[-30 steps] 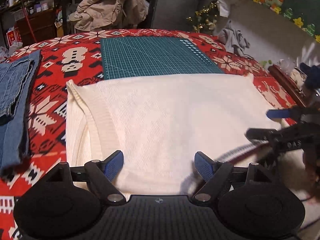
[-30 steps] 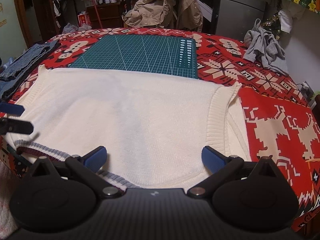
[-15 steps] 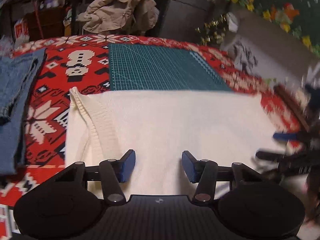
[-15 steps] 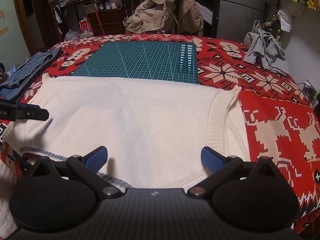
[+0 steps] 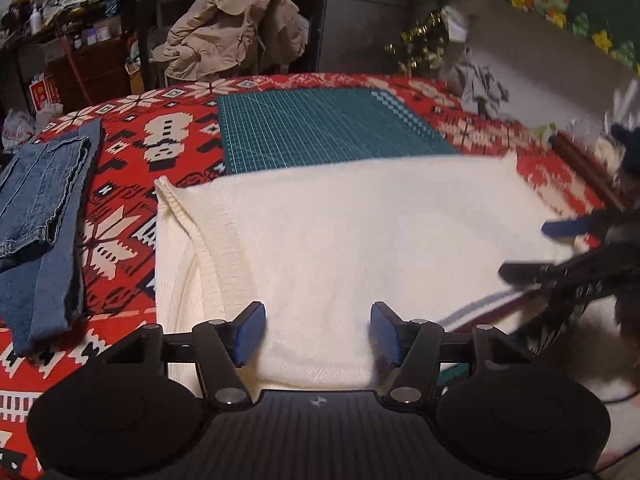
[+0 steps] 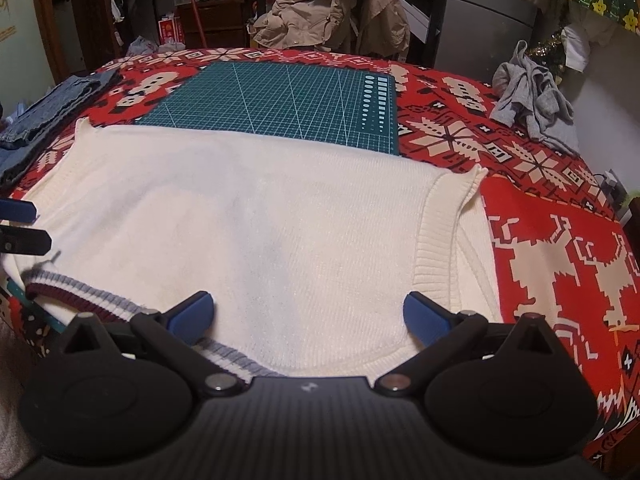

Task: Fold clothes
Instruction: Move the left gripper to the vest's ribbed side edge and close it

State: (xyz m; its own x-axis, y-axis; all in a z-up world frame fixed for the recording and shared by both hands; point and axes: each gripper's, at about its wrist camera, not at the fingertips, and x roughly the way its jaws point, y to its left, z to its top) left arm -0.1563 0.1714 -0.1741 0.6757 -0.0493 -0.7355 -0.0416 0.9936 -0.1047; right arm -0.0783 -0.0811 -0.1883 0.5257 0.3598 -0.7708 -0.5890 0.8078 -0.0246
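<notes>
A cream knit sweater lies flat on the red patterned tablecloth, ribbed armholes at both sides. Its grey and maroon striped edge peeks out at the near side. My left gripper hovers over the sweater's near left part. Its jaws are opening, and the blue pads stand apart above the knit without pinching it. My right gripper stands wide open over the near right part, with only flat cloth below. Each gripper shows at the edge of the other's view: the right gripper and the left gripper.
Folded blue jeans lie at the table's left edge. A green cutting mat sits beyond the sweater. A crumpled grey garment rests at the far right. A beige jacket hangs on a chair behind the table.
The left gripper's jaws narrowed half a second ago and have since widened part of the way. The right gripper and the sweater have stayed as they were.
</notes>
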